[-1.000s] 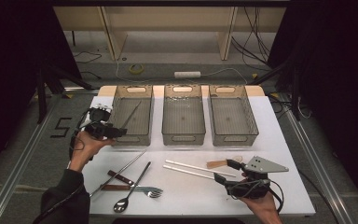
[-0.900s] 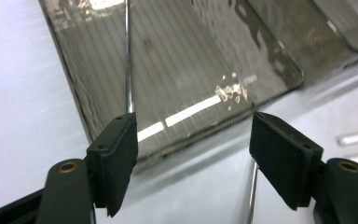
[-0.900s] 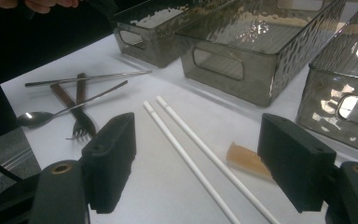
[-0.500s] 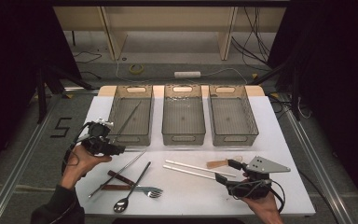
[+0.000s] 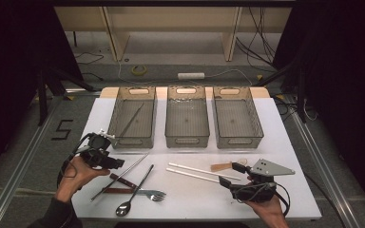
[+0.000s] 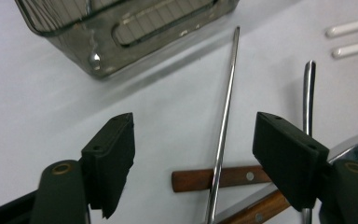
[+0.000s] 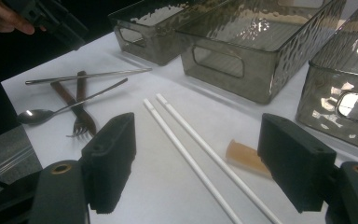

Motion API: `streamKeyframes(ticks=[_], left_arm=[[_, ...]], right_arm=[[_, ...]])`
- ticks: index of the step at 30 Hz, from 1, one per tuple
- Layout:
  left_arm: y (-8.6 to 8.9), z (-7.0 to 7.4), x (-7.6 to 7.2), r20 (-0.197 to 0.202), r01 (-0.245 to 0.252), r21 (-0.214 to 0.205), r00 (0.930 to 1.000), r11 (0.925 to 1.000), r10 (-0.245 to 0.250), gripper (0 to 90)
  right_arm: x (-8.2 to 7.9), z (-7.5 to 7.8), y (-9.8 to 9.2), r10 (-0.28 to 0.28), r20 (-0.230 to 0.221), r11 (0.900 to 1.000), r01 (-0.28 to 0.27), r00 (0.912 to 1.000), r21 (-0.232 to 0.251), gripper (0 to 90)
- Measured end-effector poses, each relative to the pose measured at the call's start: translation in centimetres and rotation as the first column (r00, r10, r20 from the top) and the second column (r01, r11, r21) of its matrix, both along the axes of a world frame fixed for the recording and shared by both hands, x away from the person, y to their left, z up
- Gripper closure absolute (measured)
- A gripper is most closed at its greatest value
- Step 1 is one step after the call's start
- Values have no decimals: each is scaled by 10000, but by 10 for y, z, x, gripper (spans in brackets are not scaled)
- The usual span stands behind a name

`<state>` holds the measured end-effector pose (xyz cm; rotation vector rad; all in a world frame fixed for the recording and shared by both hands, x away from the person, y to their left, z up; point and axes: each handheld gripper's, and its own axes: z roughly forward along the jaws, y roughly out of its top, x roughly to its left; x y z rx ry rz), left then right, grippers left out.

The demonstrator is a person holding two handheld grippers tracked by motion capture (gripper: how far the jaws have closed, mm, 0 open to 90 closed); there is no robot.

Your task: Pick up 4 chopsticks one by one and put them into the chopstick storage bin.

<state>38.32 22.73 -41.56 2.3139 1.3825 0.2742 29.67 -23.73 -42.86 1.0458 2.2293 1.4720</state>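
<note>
My left gripper [image 5: 118, 163] hovers open over the cutlery pile at the table's front left. In the left gripper view its jaws [image 6: 200, 158] straddle a metal chopstick [image 6: 223, 126] lying on the table without touching it, and they have just been closing a little. Under that chopstick lie two wooden-handled pieces [image 6: 233, 177] and a spoon [image 5: 132, 194]. A second metal chopstick [image 5: 129, 121] lies in the left bin [image 5: 132, 140]. My right gripper [image 5: 229, 174] rests open at the front right, its jaws [image 7: 200, 168] either side of two white chopsticks [image 7: 191, 154].
Three smoky plastic bins stand in a row at the back: the left one, the middle [image 5: 187, 140] and the right [image 5: 240, 140]. A small wooden piece [image 5: 222, 166] lies beside the white chopsticks. A fork [image 5: 154, 194] lies near the spoon. The white table [image 5: 195, 204] ends close in front.
My left gripper has come away from the left bin toward the near edge and now sits lower over the cutlery. The right gripper has not moved.
</note>
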Motion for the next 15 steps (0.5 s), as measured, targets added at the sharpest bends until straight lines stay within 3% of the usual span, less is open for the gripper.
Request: streamKeyframes(ticks=[15], left_arm=[[-2,-20,-12,-1056,525,585,9933,9969,-461,469]], right_arm=[[1,-1,0,6,-66,10000,-6,10000,26,290]])
